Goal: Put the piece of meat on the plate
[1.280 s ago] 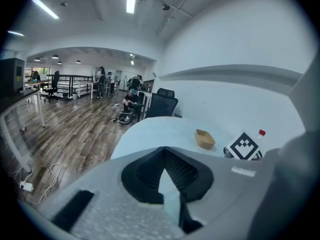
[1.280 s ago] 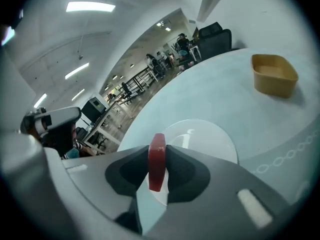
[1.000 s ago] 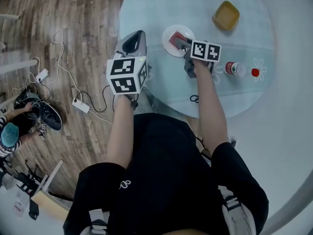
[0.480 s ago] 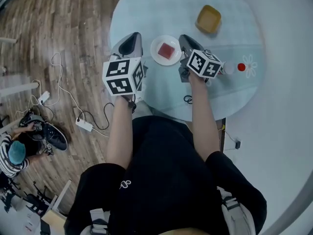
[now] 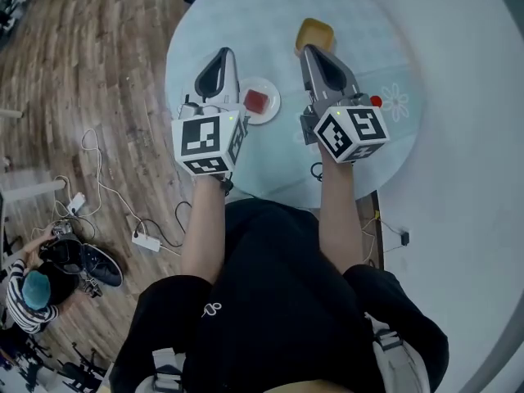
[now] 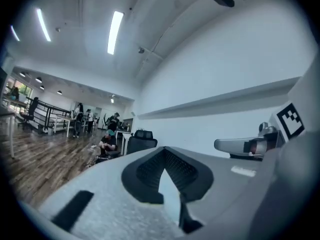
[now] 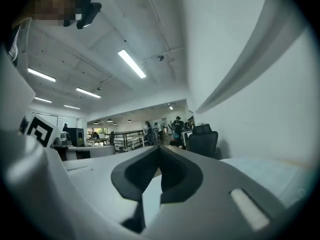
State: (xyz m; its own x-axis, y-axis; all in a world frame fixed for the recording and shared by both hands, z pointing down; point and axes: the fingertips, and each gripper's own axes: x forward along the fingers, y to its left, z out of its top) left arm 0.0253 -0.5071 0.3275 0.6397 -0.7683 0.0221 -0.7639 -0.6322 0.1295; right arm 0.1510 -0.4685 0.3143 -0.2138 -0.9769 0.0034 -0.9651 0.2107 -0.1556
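**Both grippers clenched and empty, meat lying on the plate**

In its own view, my left gripper (image 6: 164, 150) has its pads pressed tip to tip with nothing between them. The right gripper (image 7: 159, 149) is clenched the same way and is just as empty. Both gripper views look level across the room and leave the table out of frame, so I read the rest from the head view.

There the piece of meat (image 5: 256, 101), a red block, lies on the small white plate (image 5: 273, 113). From above, it shows between the two gripper noses. The right nose covers part of a yellow dish (image 5: 318, 29) on the round pale table (image 5: 246, 15). The right marker cube (image 5: 352, 133) hides nearly all of a bottle, so I see its red cap (image 5: 376, 101) but not its label. The print I can make out is the black-and-white squares on that cube and the left marker cube (image 5: 209, 143).
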